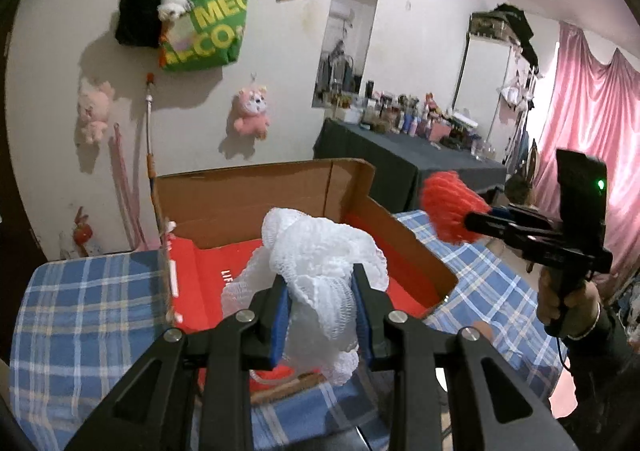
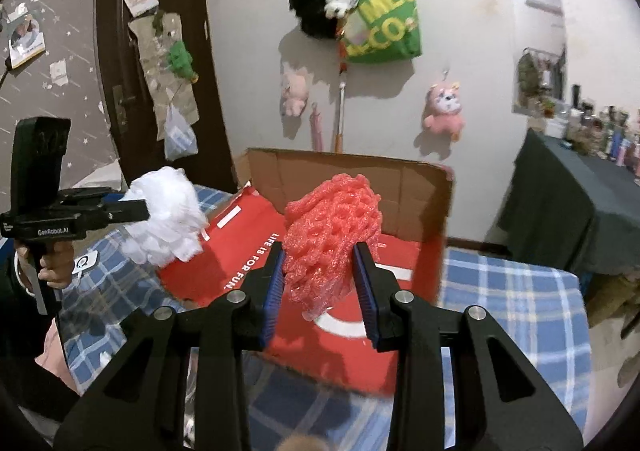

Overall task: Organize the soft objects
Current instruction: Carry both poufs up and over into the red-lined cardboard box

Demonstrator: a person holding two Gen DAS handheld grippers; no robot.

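Observation:
My left gripper (image 1: 320,291) is shut on a white mesh foam net (image 1: 316,251) and holds it above the open cardboard box (image 1: 256,195) with a red inside. It also shows in the right wrist view (image 2: 168,217). My right gripper (image 2: 320,271) is shut on a red foam net (image 2: 332,227) and holds it above the same box (image 2: 412,187). The red net shows in the left wrist view (image 1: 450,207), to the right of the box.
The box lies on a blue plaid cloth (image 1: 80,307). A dark table (image 1: 400,155) with several bottles stands at the back right. Plush toys (image 1: 252,115) and a green bag (image 1: 208,27) hang on the wall. A brown door (image 2: 152,63) stands at the left.

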